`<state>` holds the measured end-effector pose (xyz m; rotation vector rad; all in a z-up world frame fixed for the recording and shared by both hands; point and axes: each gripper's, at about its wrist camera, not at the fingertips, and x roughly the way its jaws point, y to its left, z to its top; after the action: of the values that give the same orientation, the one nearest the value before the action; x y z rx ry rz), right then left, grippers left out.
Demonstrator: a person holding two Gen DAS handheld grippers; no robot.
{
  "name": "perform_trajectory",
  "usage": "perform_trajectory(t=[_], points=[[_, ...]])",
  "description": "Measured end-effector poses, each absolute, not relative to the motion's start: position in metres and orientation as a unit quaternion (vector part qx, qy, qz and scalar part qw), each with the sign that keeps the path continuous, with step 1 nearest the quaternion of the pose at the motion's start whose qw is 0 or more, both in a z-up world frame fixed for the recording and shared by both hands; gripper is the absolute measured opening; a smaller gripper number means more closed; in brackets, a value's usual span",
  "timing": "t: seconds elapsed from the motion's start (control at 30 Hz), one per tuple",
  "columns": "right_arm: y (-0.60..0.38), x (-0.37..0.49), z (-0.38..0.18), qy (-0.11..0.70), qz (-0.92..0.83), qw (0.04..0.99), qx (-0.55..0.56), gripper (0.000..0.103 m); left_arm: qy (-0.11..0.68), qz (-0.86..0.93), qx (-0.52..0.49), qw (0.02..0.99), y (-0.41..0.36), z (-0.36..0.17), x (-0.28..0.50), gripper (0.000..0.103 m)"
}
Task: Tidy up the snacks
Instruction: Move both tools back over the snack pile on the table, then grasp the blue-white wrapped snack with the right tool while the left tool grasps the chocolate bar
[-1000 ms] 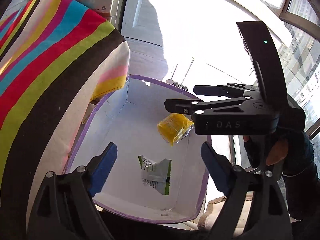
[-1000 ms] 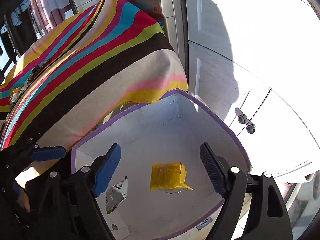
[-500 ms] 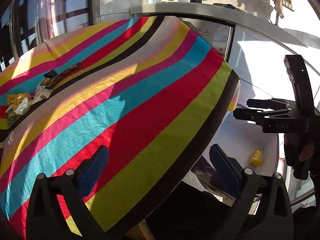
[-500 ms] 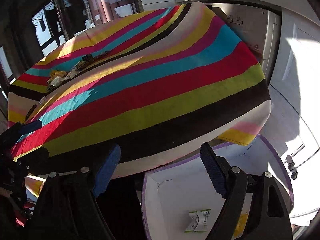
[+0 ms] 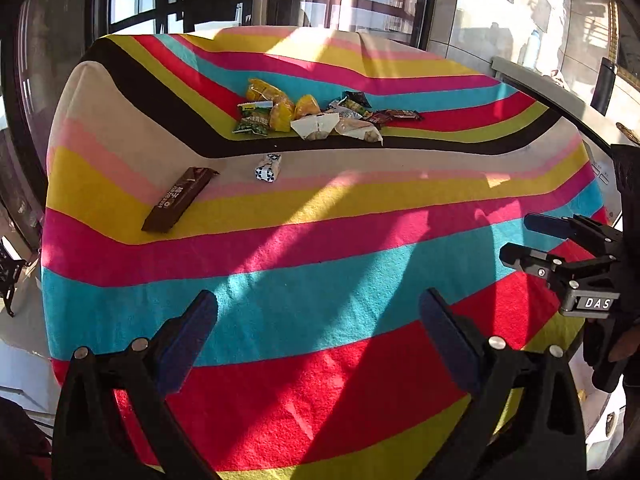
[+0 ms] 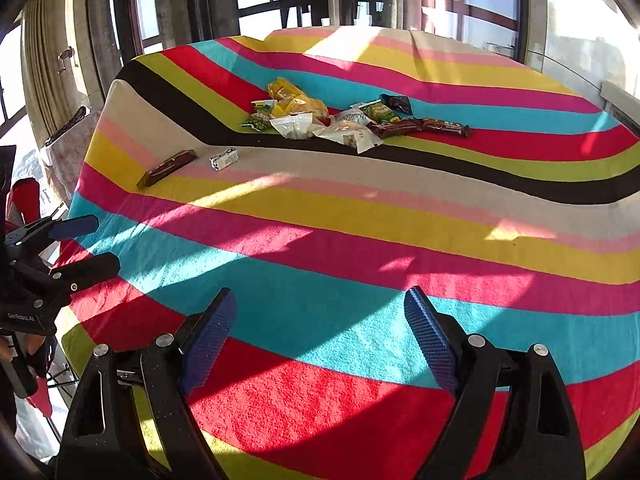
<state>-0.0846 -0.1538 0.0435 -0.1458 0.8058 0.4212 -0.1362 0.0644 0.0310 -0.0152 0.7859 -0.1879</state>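
Box gone; snack pile [image 5: 316, 114] now ahead.

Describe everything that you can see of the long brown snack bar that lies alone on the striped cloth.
The brown snack bar is a long, flat, sealed packet in a dark brown, slightly glossy wrapper with small pale print and a round mark near one end. It lies flat and diagonally on the striped tablecloth, across the pink and yellow bands near the table's far left side. Only the cloth touches it. A small white packet with dark marks lies just beside it, apart.
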Motion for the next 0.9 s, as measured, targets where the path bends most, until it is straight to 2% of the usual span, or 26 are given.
perform_trajectory(t=[0.27, 0.53, 0.67, 0.73, 0.77, 0.9], points=[[-0.057, 0.007, 0.028, 0.385, 0.349, 0.835, -0.18, 0.08, 0.4, -0.017, -0.042, 0.915, 0.107, 0.022, -0.118, 0.101], [0.003, 0.072, 0.023, 0.381, 0.45, 0.775, -0.228, 0.072, 0.413, 0.01, -0.025, 0.91, 0.129, 0.026, -0.086, 0.101], [0.013, 0.08, 0.021, 0.38, 0.477, 0.755, -0.242, 0.06, 0.422, 0.012, -0.024, 0.906, 0.133, 0.025, -0.077, 0.101], [0.015, 0.083, 0.021, 0.379, 0.488, 0.75, -0.238, 0.046, 0.426, 0.012, -0.016, 0.905, 0.131, 0.024, -0.073, 0.101], [0.013, 0.083, 0.022, 0.377, 0.493, 0.749, -0.232, 0.034, 0.428, 0.011, -0.011, 0.904, 0.13, 0.023, -0.07, 0.101], [-0.007, 0.07, 0.024, 0.373, 0.474, 0.768, -0.218, 0.034, 0.432, 0.005, 0.004, 0.902, 0.126, 0.023, -0.053, 0.101]])
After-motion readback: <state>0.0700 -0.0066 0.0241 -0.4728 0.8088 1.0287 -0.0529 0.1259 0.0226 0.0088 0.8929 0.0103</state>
